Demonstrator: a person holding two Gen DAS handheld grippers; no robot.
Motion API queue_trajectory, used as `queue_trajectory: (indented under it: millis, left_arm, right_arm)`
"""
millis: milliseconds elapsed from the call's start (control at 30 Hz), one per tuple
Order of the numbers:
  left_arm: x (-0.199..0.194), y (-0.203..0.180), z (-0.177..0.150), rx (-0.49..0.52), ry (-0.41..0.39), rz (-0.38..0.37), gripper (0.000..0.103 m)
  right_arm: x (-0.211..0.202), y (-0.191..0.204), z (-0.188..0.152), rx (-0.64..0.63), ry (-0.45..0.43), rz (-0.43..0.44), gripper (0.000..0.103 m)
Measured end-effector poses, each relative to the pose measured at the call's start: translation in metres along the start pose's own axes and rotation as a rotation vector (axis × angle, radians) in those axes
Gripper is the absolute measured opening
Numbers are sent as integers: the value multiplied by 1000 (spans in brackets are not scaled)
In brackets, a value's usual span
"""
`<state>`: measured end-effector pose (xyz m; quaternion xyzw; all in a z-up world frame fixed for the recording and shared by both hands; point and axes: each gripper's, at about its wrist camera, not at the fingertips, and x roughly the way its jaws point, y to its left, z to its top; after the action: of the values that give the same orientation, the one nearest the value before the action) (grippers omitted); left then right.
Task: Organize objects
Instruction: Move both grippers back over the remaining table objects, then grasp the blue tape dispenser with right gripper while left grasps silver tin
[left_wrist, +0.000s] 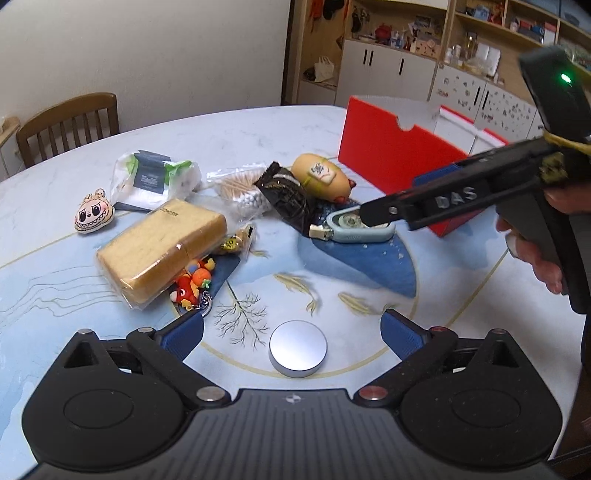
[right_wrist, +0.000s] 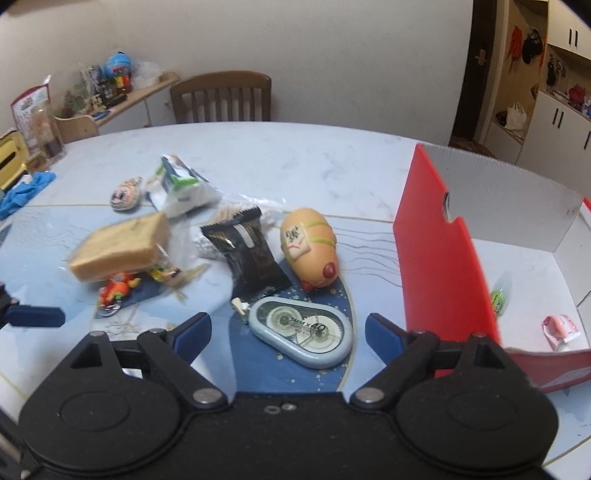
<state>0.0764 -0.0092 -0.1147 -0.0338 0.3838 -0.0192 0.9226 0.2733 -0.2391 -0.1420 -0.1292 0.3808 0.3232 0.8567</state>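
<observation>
A grey-blue correction tape dispenser (right_wrist: 301, 334) lies flat on the table, just ahead of and between the fingers of my open right gripper (right_wrist: 288, 328). In the left wrist view the dispenser (left_wrist: 360, 229) lies under the right gripper's tip. Behind it are a black snack packet (right_wrist: 249, 254) and a tan hot-dog toy (right_wrist: 310, 249). A red box (right_wrist: 443, 258) with a white inside stands to the right. My left gripper (left_wrist: 291, 332) is open and empty, low over a round silver disc (left_wrist: 298, 347).
A wrapped yellow sponge (left_wrist: 162, 247), a red-orange keychain toy (left_wrist: 194, 284), a bag of cotton swabs (left_wrist: 240, 192), a white-green packet (left_wrist: 155, 177) and a small plush face (left_wrist: 94, 216) lie at left. Two small items (right_wrist: 559, 328) lie inside the box. A chair (right_wrist: 221, 98) stands behind the table.
</observation>
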Motion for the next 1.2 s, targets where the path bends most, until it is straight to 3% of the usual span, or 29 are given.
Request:
queue_trajectory:
  millis: [400,700,800,867,933,1200]
  left_arm:
    - [20,-5,-8,34,21,14,102]
    - [28,-2,-10,21,42,-2,102]
    - [29,-1,-11,12,46,-1,101]
    - [29,-2,-12,14,45,2,100]
    - [30,-3,-12,27,49,6,86]
    - [25,-10,-13,76,45,46,46]
  right_arm:
    - [45,-2,-3,-82,65,4,91]
    - [53,-7,-5,-99,67,76,93]
    - [51,-4,-6,-121,71,90,88]
    - [47,-1,-8,-131,64,99,79]
    - [44,2,-8,-141,60,104,71]
    - [34,12,-17,-122,70,81,69]
